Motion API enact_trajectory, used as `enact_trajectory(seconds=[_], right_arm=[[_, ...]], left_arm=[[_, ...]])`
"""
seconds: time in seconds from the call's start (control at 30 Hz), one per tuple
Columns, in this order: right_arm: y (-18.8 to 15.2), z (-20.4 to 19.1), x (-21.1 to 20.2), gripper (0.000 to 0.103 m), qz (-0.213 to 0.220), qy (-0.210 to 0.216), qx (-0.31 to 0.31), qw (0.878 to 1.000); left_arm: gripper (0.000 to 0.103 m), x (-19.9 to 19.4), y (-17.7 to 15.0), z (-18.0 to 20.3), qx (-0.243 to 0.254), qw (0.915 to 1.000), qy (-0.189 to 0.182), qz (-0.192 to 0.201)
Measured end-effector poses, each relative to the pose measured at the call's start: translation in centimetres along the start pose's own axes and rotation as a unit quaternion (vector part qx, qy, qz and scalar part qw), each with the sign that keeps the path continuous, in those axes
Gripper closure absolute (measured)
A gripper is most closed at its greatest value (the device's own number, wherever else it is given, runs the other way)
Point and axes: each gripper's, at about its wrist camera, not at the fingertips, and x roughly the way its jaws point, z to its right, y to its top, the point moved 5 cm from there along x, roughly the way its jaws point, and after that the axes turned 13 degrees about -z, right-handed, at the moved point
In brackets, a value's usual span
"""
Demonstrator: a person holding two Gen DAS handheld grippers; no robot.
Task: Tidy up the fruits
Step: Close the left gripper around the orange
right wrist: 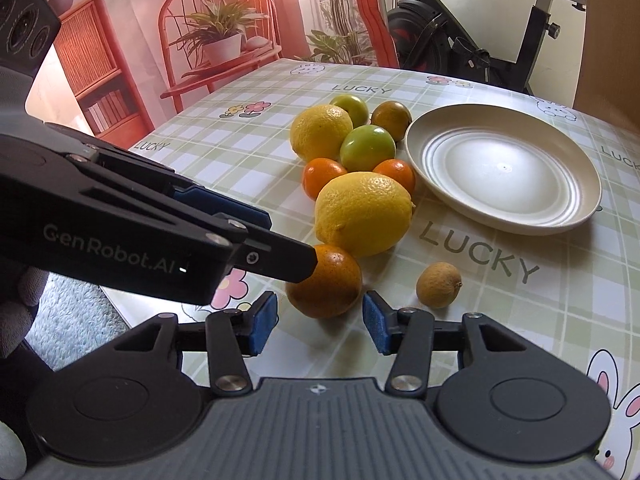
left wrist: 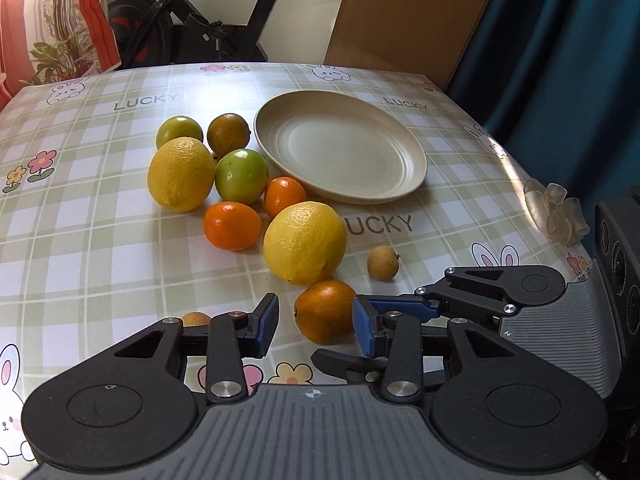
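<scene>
Orange fruit [left wrist: 325,311] lies between the pads of both grippers. Left gripper [left wrist: 316,322] and right gripper [right wrist: 320,322] stand apart, not pressing it.

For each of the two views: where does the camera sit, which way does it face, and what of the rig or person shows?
Left wrist: on the left gripper, facing down across the table; the right gripper enters from the right.
Right wrist: on the right gripper, facing likewise; the left gripper crosses from the left, gloved fingers below.
Shared: near orange, empty plate.
</scene>
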Motion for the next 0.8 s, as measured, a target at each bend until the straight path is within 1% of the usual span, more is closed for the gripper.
enact_trajectory(seconds=[0.27,0.53,0.67,0.8], right_arm=[[0.0,0.1,0.7,0.055,-0.007,0.006,0.002,1.000],[0.0,0.2,0.8,0.057,-0.003,0.005,0.004,1.000],[0.1,0.1,0.8,0.057,-0.002,0.002,0.003,1.000],[0.1,0.0,0.7,0.057,0.000,-0.001,0.003,1.000]], left_arm=[[0.060,1.7,0.4,-0.5,-0.017,0.9994,-0.026,-0.016],[0.060,2.1,0.1,-0.8,-0.035,0.9985,-0.038,-0.017],[0.061,2.0,0.0,-0.8,-0.037,0.9985,-0.038,-0.014],[0.062,1.8,-0.1,-0.2,-0.023,0.9993,-0.024,-0.016]])
